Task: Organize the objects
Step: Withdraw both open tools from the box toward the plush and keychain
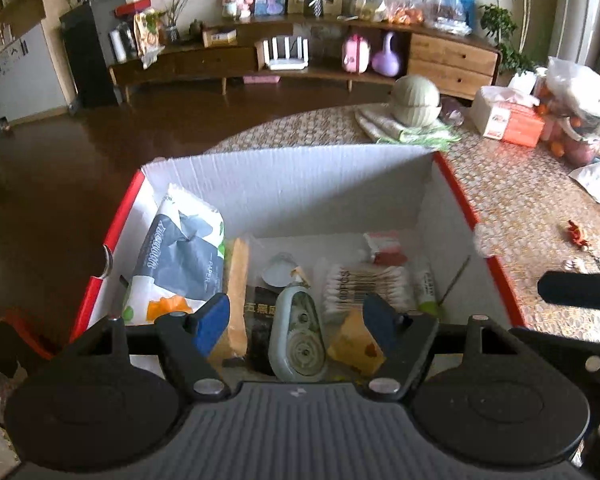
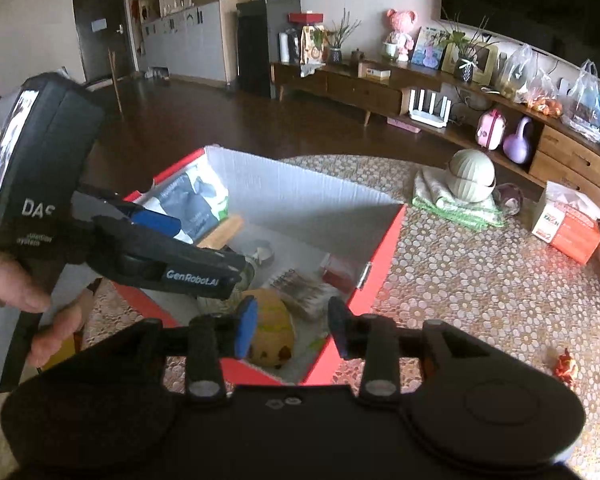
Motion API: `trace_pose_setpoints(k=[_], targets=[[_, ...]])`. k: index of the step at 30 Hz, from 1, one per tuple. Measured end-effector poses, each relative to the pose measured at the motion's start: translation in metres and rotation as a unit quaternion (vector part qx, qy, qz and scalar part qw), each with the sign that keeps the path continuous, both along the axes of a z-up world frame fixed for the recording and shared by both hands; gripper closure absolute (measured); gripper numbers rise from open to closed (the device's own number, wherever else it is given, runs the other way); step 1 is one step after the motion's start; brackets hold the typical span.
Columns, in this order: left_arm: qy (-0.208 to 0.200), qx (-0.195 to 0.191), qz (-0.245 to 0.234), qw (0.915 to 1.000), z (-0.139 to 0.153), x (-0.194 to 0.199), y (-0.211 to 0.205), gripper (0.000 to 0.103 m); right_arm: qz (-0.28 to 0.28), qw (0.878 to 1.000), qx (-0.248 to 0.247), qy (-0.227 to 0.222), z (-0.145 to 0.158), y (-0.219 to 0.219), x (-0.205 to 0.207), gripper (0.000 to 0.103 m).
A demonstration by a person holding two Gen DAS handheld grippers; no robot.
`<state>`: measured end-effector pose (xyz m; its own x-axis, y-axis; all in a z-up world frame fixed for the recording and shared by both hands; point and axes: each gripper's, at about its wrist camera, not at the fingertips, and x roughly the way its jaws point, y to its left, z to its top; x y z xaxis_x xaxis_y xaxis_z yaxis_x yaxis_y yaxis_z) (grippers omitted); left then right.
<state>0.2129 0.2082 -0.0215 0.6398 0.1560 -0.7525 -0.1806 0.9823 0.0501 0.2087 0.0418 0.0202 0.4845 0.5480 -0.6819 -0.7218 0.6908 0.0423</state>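
Left gripper (image 1: 296,322) is held above the near end of the red-edged white cardboard box (image 1: 284,184), jaws spread with nothing between, likely after a drop. A grey-green teardrop correction-tape dispenser (image 1: 298,334) lies below on the box floor, beside bagged cotton swabs (image 1: 364,286). Right gripper (image 2: 293,328) hovers spread and empty over a yellow rounded item (image 2: 272,330), identity unclear.

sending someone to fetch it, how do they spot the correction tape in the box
Look in the red and white box on the table. On its floor, between a dark snack packet and a cotton swab pack, lies the correction tape: grey-green, teardrop-shaped, with a clear window showing wheels.
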Motion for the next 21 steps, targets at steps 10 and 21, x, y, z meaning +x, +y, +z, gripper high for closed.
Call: trace_pose_setpoints(k=[10, 21], targets=[[-0.04, -0.002, -0.024, 0.9989, 0.03, -0.04, -0.03, 0.03, -0.002, 0.999, 0.031, -0.006, 0.021, -0.041, -0.021, 0.057], [-0.075, -0.028, -0.044, 0.9958, 0.044, -0.078, -0.075, 0.022, -0.019, 0.998, 0.054, -0.016, 0.026, -0.096, -0.044, 0.033]])
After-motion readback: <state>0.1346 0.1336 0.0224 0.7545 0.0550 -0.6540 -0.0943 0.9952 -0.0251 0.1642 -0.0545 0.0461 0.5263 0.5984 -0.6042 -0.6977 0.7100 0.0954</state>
